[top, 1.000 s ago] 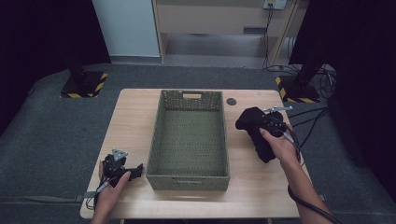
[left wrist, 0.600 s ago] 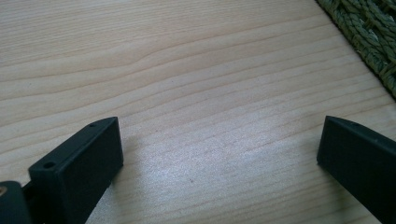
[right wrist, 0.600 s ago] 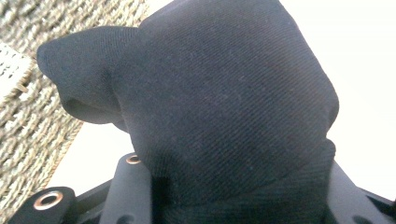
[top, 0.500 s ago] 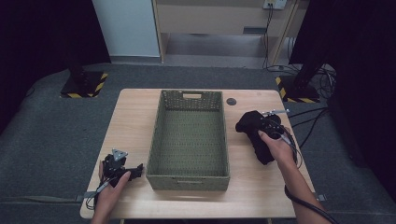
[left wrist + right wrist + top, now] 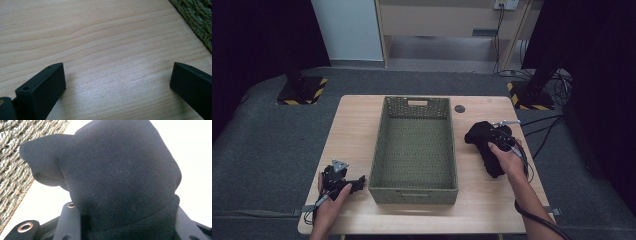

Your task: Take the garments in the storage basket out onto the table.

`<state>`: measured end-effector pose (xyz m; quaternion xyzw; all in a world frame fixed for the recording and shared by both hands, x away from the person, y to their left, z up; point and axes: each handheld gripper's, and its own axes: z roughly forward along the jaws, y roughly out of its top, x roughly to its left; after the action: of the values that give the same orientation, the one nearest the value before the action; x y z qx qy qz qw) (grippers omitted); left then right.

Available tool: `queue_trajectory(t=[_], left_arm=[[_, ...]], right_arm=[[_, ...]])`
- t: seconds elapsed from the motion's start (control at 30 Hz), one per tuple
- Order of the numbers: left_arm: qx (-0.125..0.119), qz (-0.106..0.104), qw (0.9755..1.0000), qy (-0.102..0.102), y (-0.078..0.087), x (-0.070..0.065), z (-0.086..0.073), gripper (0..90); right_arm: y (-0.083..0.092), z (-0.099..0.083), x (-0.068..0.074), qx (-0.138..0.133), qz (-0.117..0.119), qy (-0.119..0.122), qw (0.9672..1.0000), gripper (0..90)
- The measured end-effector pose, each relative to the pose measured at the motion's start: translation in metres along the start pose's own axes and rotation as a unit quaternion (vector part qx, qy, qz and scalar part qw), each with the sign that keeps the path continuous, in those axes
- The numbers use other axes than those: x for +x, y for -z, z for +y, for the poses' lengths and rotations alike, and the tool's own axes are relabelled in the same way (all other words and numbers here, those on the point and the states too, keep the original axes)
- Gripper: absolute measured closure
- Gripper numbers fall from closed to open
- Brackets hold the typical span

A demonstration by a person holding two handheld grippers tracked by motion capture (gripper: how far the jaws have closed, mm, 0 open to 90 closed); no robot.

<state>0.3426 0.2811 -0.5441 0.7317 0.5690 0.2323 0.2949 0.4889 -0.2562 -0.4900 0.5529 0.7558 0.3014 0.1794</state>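
Right gripper (image 5: pixel 498 136): clenched on a black cloth (image 5: pixel 486 150); in the right gripper view the dark fabric (image 5: pixel 120 177) is seen bunched between the two jaws and hiding what lies beyond them.
Black cloth position: held at the right of the green woven basket (image 5: pixel 414 150), just beside its right wall, with part of it draped down toward the wooden table (image 5: pixel 352 125).
Left gripper (image 5: pixel 343 181): released, jaws spread wide and nothing between them; it is rested on the table at the basket's near left corner, and bare wood (image 5: pixel 110 50) is shown between the jaws.
Basket: nothing is seen lying inside.
Step in hand: judged to be the carry, the cloth gripped but not yet over the basket.
Next move: a lift clear of the rim and a shift leftward over the basket's inside are called for, so that the trailing end is not caught on the wall, before the jaws are opened.
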Motion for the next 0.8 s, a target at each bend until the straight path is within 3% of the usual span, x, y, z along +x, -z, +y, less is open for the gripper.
queue_trajectory(t=[0.8], left_arm=[[0.000, 0.000, 1.0000, 0.000, 0.000, 0.000, 0.000, 0.0]], right_arm=[[-0.015, -0.008, 0.004, 0.004, -0.002, -0.001, 1.0000, 54.0]])
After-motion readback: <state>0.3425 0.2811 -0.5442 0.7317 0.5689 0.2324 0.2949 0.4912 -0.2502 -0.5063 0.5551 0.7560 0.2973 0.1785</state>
